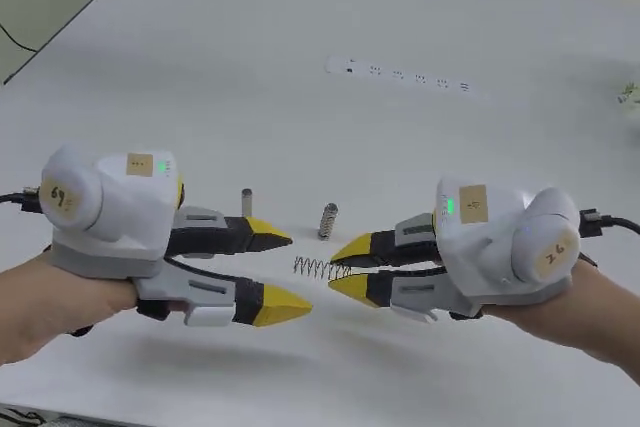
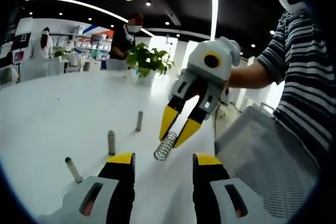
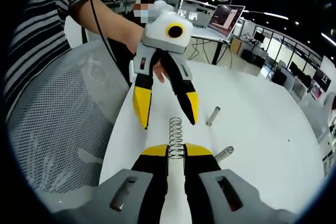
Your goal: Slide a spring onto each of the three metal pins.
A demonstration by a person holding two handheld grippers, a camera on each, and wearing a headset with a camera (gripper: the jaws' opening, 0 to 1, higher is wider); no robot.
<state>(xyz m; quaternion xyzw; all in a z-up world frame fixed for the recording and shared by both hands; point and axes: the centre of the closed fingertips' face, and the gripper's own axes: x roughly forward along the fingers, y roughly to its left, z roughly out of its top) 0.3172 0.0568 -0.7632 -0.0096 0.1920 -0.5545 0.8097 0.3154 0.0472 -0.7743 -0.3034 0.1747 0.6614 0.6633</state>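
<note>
Head view shows your right tool [image 1: 335, 272] clenched on one end of the spring [image 1: 315, 267], so its free end sticks out toward your left tool [image 1: 299, 270], open and empty, ready to steady it, I'd guess, for the bare pin [image 1: 246, 202] standing near them on the worktop [image 1: 200, 97].

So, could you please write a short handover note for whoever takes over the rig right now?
Left gripper: open, holding nothing.
Right gripper: shut on a loose spring, which sticks out towards the left gripper.
Done: the middle pin already wears a spring.
To do: put the loose spring on a bare pin. The third pin also looks bare.
</note>
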